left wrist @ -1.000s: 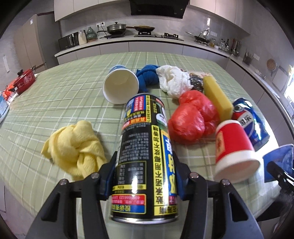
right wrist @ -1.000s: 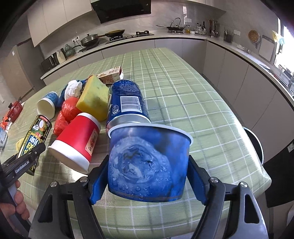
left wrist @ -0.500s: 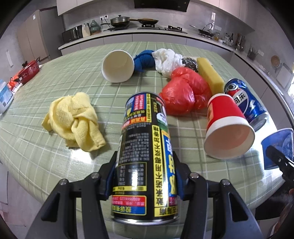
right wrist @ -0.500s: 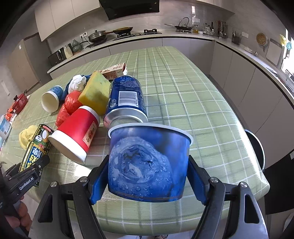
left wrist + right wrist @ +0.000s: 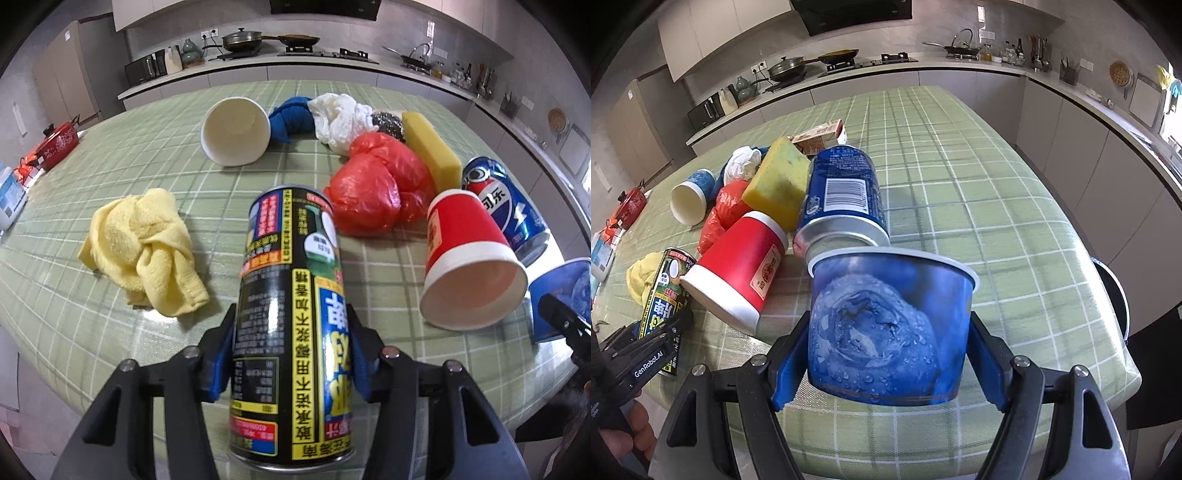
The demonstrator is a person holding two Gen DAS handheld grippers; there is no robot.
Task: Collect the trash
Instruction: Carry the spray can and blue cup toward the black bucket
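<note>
A home kitchen is showing here. A grey counter (image 5: 960,68) is running along the far wall and bending down the right side, with pale cabinets (image 5: 1071,140) under it. On it a hob (image 5: 864,62) is sitting with a lidded pan (image 5: 242,38) and a frying pan (image 5: 840,55), under a dark hood (image 5: 849,13). To the far left a microwave (image 5: 144,68) and a teapot (image 5: 191,51) are standing. To the right, bottles (image 5: 1015,50) and utensils (image 5: 1067,68) are lining the counter. A table (image 5: 979,184) under a green checked cloth is filling the near space.
</note>
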